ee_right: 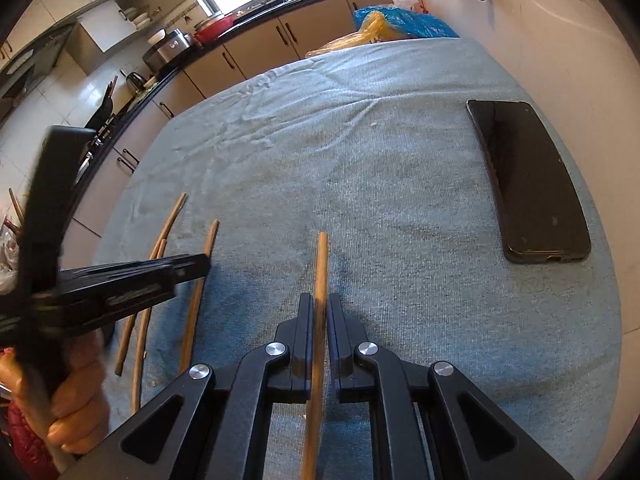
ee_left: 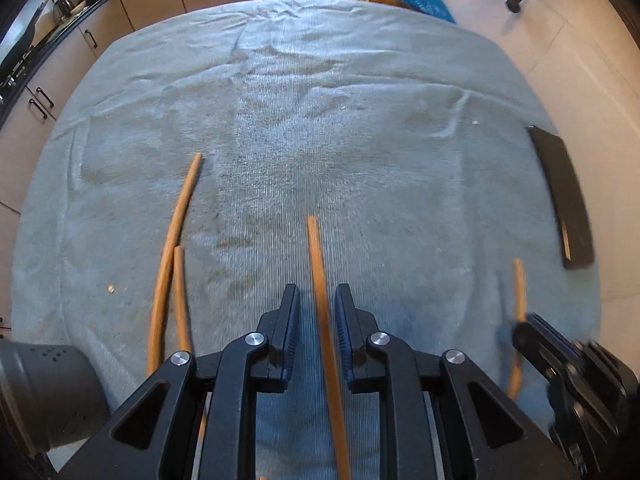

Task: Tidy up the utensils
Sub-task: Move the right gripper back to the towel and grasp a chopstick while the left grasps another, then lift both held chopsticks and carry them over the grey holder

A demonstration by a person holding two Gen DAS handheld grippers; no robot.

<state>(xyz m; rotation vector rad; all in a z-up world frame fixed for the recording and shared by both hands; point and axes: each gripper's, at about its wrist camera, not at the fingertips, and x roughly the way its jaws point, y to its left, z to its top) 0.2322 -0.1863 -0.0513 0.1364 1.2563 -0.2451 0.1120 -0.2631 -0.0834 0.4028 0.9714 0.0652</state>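
Note:
Several wooden chopsticks lie on a blue towel (ee_left: pixel 340 120). In the left wrist view one chopstick (ee_left: pixel 320 272) runs between the fingers of my left gripper (ee_left: pixel 317 292), whose jaws stand open with gaps on both sides. Two more chopsticks (ee_left: pixel 176 232) lie to the left. My right gripper (ee_right: pixel 320 300) is shut on another chopstick (ee_right: pixel 321 264); the same chopstick (ee_left: pixel 519 292) and gripper (ee_left: pixel 536 332) show at the right of the left wrist view. The left gripper (ee_right: pixel 192 266) shows at the left of the right wrist view.
A black phone (ee_right: pixel 528 180) lies on the towel at the right, also in the left wrist view (ee_left: pixel 564 196). A grey perforated holder (ee_left: pixel 44 392) stands at the lower left. Plastic bags (ee_right: pixel 396 24) sit at the far edge. Kitchen cabinets (ee_left: pixel 100 32) lie behind.

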